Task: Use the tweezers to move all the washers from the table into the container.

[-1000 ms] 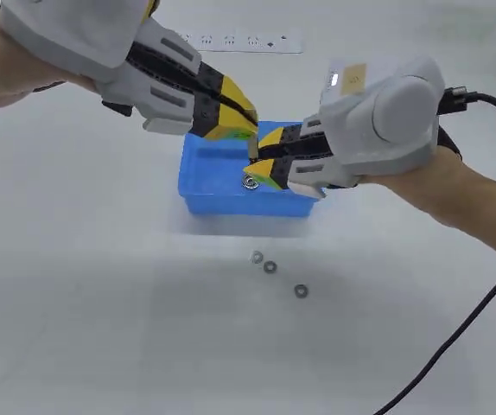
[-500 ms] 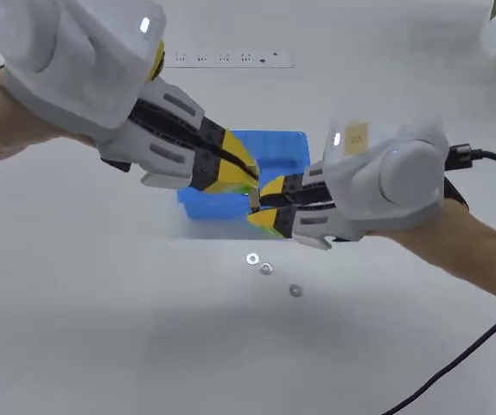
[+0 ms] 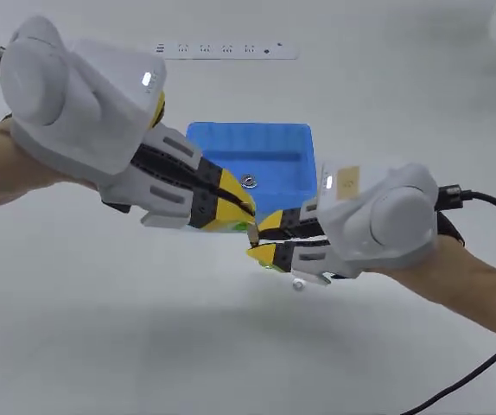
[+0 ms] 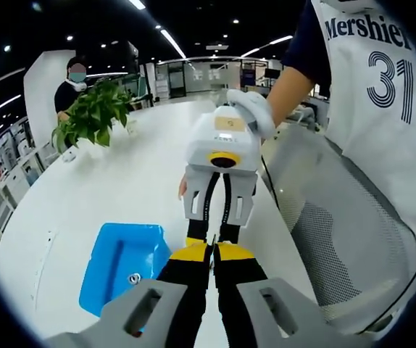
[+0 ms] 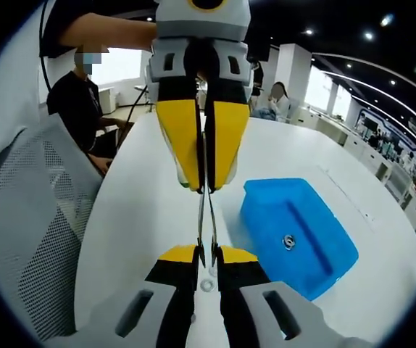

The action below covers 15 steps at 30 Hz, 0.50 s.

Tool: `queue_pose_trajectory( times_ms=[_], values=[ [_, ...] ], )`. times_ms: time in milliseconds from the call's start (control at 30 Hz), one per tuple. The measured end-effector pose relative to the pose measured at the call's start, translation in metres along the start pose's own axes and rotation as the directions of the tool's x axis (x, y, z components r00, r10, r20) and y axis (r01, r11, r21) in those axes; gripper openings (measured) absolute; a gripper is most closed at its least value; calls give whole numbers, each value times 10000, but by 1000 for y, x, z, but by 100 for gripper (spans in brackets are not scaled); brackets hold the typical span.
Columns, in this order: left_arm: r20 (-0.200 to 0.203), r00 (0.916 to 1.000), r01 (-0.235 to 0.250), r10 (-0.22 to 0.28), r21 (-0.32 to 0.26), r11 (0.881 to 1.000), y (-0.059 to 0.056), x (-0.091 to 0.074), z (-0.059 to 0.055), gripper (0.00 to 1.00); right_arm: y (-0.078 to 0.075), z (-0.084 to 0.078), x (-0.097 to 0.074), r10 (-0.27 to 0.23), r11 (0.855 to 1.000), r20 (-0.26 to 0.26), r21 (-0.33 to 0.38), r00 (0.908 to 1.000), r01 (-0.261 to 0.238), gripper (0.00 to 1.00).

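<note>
The left gripper (image 3: 241, 216) is seen entering from the upper left of the head view, and the right gripper (image 3: 261, 245) from the lower right. Their yellow tips are brought nearly together at the centre of the frame, just below the container (image 3: 282, 169).

In the right gripper view the tweezers (image 5: 205, 217) are shown running down the middle of the frame. Their upper part is pinched between the pressed-together jaws of the left gripper. Their two thin arms are flanked closely by the right gripper's jaws, which are drawn in against them, with only a narrow gap left between the arms. The tweezer tips are held just above the white worktop (image 3: 101, 328). A loose washer (image 5: 206, 285) is seen lying directly below them, not yet gripped.

The blue container is set on the worktop in the upper middle of the head view, with one washer (image 3: 249, 181) lying on its floor near the front wall. A further washer (image 3: 298, 284) is visible on the worktop at the lower edge of the right gripper's body. A power strip (image 3: 226, 50) is laid along the top of the head view.
</note>
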<state>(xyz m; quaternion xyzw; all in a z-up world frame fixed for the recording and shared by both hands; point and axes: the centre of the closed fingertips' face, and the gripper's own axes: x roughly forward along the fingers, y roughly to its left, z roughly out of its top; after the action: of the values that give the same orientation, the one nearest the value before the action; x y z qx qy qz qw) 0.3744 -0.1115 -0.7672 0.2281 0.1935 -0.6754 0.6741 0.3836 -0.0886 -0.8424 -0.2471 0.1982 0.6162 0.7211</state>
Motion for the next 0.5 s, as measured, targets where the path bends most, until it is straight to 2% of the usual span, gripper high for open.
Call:
queue_pose_trajectory(
  times_ms=[500],
  values=[
    [-81,9999,-123,121,-225,9997,7,10,-14,6,-4,-14,10,46,9994,-66,341,10000,-44,11]
  ],
)
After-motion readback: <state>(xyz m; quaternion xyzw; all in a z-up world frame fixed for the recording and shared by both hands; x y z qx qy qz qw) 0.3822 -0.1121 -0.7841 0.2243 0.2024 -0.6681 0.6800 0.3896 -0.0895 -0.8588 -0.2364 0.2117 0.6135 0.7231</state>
